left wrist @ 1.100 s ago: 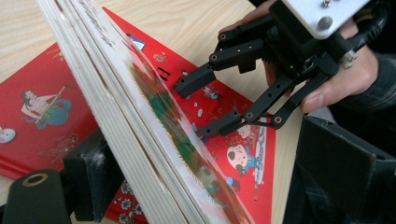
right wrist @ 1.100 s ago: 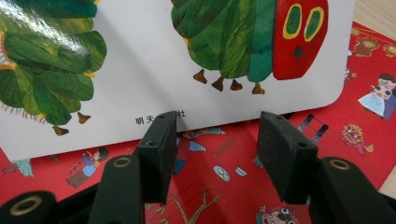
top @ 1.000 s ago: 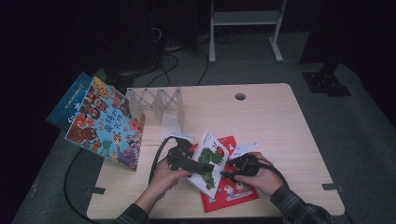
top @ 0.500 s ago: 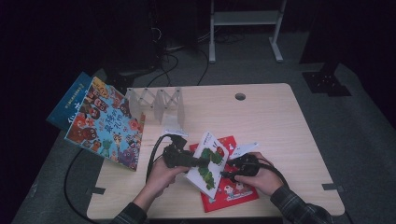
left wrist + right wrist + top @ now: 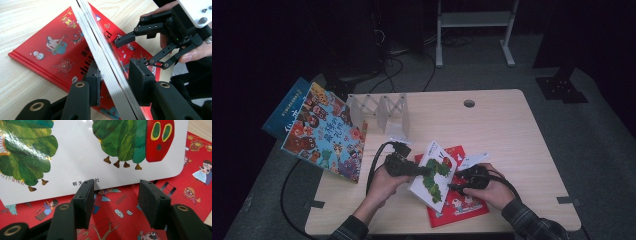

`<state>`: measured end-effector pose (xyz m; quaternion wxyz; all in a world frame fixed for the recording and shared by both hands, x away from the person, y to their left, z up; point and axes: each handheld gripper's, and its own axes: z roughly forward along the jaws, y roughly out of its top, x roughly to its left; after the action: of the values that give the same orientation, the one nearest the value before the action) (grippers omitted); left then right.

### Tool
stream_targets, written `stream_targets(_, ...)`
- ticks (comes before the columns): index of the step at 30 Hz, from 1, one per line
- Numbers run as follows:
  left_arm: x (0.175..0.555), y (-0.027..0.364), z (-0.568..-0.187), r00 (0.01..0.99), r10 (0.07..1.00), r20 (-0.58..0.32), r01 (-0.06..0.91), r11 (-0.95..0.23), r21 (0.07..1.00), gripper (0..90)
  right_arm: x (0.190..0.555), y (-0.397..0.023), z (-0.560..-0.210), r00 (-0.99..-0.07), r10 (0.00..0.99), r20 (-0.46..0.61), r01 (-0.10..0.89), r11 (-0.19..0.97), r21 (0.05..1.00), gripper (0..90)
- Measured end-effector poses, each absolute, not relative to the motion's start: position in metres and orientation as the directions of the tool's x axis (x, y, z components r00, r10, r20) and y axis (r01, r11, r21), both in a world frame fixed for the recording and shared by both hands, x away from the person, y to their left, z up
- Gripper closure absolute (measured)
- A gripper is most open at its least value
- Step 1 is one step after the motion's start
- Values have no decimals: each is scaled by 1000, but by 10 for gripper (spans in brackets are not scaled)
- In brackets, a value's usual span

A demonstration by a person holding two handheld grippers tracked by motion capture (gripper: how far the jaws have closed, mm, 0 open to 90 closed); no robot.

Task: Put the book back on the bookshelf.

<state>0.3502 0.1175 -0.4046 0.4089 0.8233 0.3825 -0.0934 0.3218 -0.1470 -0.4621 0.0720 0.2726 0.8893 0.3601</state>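
Note:
A white caterpillar picture book (image 5: 435, 175) stands tilted on a red picture book (image 5: 459, 205) that lies flat near the table's front edge. My left gripper (image 5: 428, 172) straddles the white book's page edge (image 5: 100, 57). Its jaws have just been closing; the left pad (image 5: 94, 82) touches the pages and a narrow gap shows at the right pad (image 5: 141, 80). My right gripper (image 5: 452, 186) is open at the book's other side, its pads (image 5: 85, 202) over the red book (image 5: 120, 212) below the white cover's (image 5: 82, 162) lower edge. One of the right gripper's (image 5: 127, 50) fingertips rests against that cover.
A large colourful book (image 5: 324, 135) overhangs the table's (image 5: 512, 130) left edge, with a blue book (image 5: 284, 112) under it. A white folding rack (image 5: 379, 112) stands at the back left. A white card (image 5: 472, 159) lies by the right hand. Cables trail off the front left.
The left gripper's jaws have narrowed around the white book's edge. The right hand and both books have stayed put.

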Motion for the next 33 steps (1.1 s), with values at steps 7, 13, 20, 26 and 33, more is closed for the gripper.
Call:
stream_targets(7, 356, 117, -397, 669, 569, -478, 731, -389, 560, 657, 322, -147, -462, -844, 532, 61, 426, 598, 679, 455)
stream_targets(13, 357, 110, -387, 689, 585, -429, 713, -440, 546, 667, 322, -147, -462, -845, 530, 62, 425, 598, 679, 453)
stream_targets(20, 359, 107, -378, 699, 589, -406, 704, -467, 535, 704, 326, -156, -458, -831, 554, 58, 433, 577, 692, 449)
stream_targets(26, 358, 110, -368, 722, 592, -359, 676, -493, 547, 761, 332, -170, -455, -805, 592, 45, 444, 549, 708, 446)
stream_targets(33, 355, 114, -363, 733, 610, -302, 656, -513, 554, 763, 341, -182, -458, -777, 630, 23, 459, 540, 705, 429)
